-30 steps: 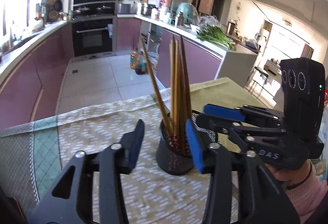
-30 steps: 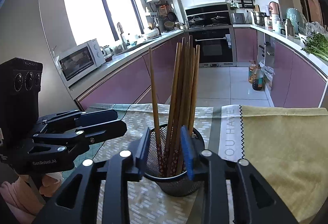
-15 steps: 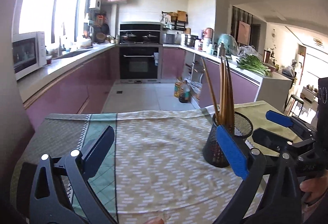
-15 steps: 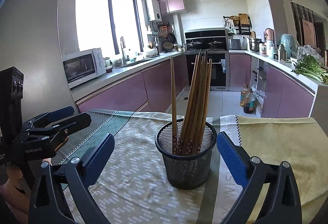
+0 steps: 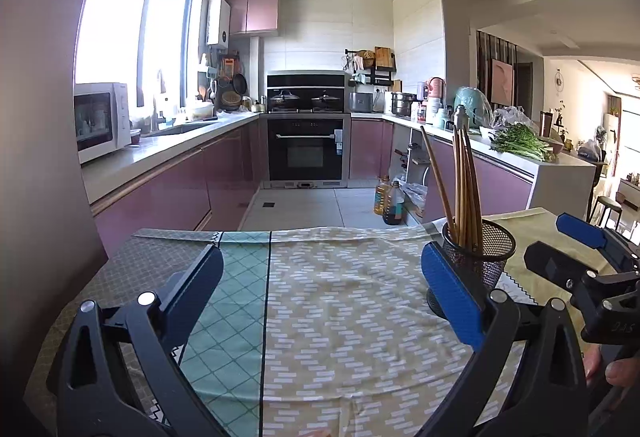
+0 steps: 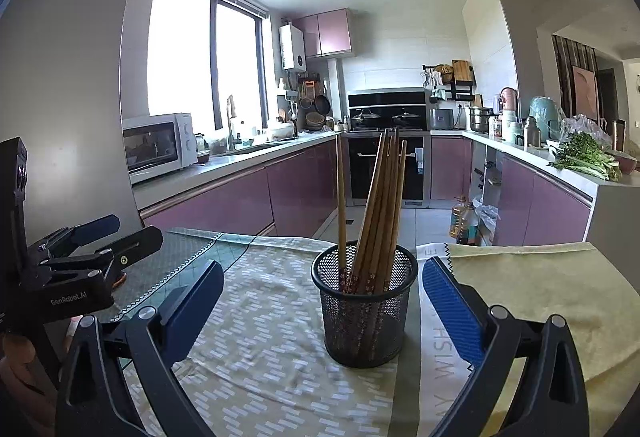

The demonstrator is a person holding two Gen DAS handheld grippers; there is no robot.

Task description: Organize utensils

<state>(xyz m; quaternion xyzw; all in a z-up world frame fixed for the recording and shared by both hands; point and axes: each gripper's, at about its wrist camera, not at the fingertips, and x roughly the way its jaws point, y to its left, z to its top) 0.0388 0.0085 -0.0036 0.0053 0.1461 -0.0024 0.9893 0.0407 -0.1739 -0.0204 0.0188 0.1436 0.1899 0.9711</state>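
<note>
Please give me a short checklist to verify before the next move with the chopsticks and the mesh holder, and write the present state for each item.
1. Chopsticks all inside the black mesh holder: ok, none seen lying on the tablecloth.
2. Holder upright on the tablecloth: ok.
3. Right gripper open: ok; its jaws have just been opening, they stand wide, and neither pad touches the holder between them.
4. Left gripper open and empty: ok; its jaws have just been opening, with only cloth between them and the holder off to its right.
5. Grippers clear of each other: ok, they are apart in both views.
6. More utensils to sort: cannot tell, none shows in these views.
</note>
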